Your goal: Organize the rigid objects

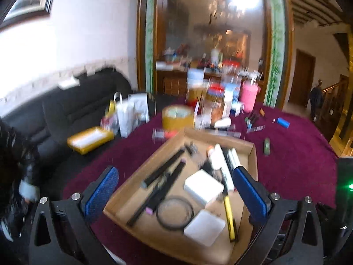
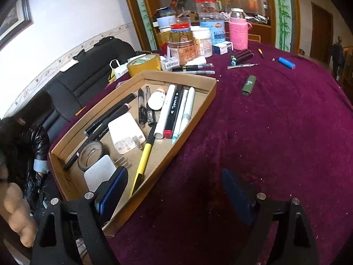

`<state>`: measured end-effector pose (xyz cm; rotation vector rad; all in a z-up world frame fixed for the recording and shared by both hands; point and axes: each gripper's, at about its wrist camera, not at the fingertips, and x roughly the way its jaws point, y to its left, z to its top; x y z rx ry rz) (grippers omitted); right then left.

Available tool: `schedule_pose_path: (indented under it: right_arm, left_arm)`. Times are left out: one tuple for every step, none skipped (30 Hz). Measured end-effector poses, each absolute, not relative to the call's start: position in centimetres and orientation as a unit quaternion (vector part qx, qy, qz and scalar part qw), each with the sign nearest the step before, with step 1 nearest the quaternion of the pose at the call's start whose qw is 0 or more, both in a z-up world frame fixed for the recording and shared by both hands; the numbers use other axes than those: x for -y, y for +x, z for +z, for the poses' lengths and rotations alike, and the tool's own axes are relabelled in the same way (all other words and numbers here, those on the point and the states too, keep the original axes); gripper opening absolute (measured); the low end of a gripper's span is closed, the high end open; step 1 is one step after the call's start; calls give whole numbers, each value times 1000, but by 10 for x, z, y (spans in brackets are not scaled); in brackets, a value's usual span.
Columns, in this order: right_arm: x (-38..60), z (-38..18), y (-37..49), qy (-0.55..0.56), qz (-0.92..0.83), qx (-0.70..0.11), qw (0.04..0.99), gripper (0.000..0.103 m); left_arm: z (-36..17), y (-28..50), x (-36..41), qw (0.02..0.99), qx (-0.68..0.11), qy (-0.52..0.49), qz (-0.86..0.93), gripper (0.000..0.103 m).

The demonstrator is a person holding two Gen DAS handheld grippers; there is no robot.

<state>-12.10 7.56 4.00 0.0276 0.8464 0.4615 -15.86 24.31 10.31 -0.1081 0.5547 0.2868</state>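
A shallow cardboard tray lies on the maroon tablecloth and holds pens, markers, a yellow-handled tool, two white chargers and a black tape roll. My left gripper is open, with its blue pads on either side of the tray and nothing between them. My right gripper is open too, low over the tray's near right corner and the cloth. Loose on the cloth beyond lie a green lighter, a blue cylinder, dark markers and pens.
Jars, a pink knitted bottle and a yellow tape roll crowd the table's far side. A black sofa stands to the left. A person in a black jacket is at the left edge. Bare cloth spreads right of the tray.
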Motion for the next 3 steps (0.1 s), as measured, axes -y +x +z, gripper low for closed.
schedule_pose_path:
  right_arm:
    - [-77,41,-122,9,223,-405,887,90]
    - [-78,42,-123,5,223,-402,888,90]
    - [-79,42,-124,3,223,-401,888,90]
  left_arm:
    - [100,-159,-244,947,-282,-55,145,103]
    - [97,-157,-242,944,-288,-48,152,103]
    - [96,-157,-240,944,-286,-35,161,103]
